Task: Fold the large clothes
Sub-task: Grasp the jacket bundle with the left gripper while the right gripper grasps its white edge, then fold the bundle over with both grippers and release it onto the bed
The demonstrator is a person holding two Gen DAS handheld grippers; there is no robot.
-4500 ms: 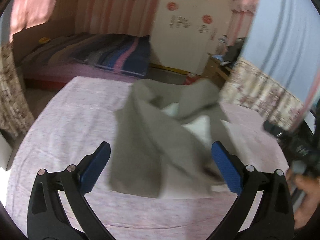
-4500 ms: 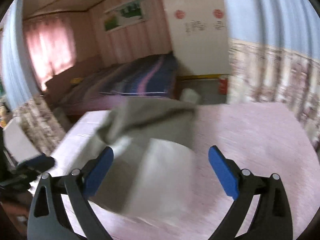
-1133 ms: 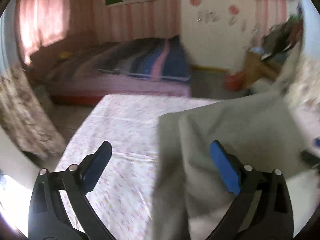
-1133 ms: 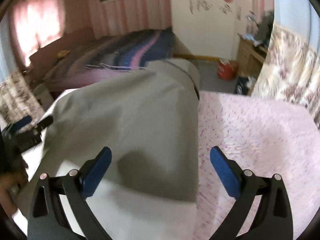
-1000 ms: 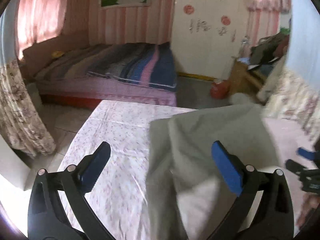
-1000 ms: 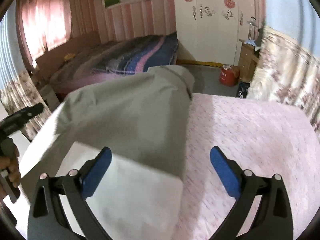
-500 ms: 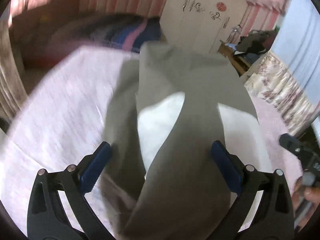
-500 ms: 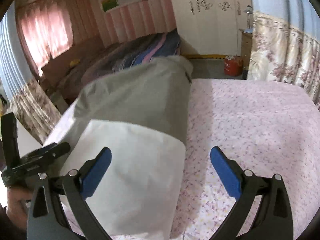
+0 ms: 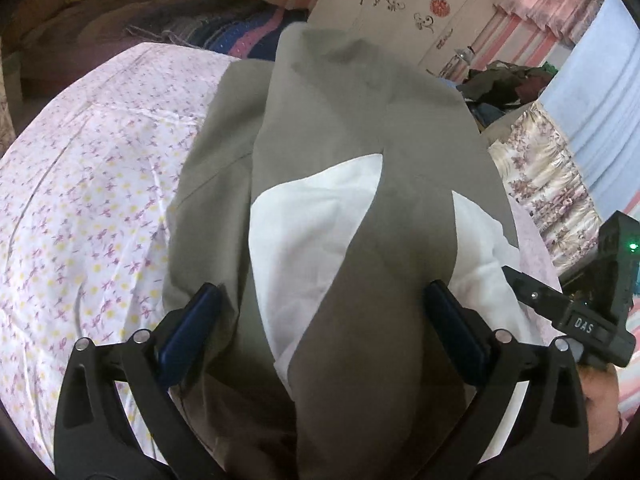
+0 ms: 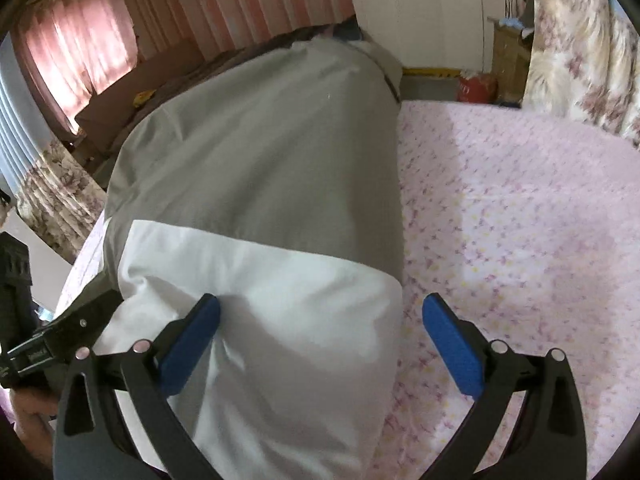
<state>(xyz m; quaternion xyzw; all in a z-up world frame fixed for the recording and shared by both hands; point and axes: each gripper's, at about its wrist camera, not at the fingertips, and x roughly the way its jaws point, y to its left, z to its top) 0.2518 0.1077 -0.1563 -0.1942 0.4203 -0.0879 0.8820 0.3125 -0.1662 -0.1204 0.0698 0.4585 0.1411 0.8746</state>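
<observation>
Grey-and-white garment (image 9: 360, 208) on floral sheet (image 9: 80, 184), both tools spread wide

Black tongs (image 9: 320, 332) — blue pads (image 9: 188, 336)

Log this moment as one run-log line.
left gripper: open, over garment | right gripper: open, over its white end | garment: lying on floral sheet
</observation>
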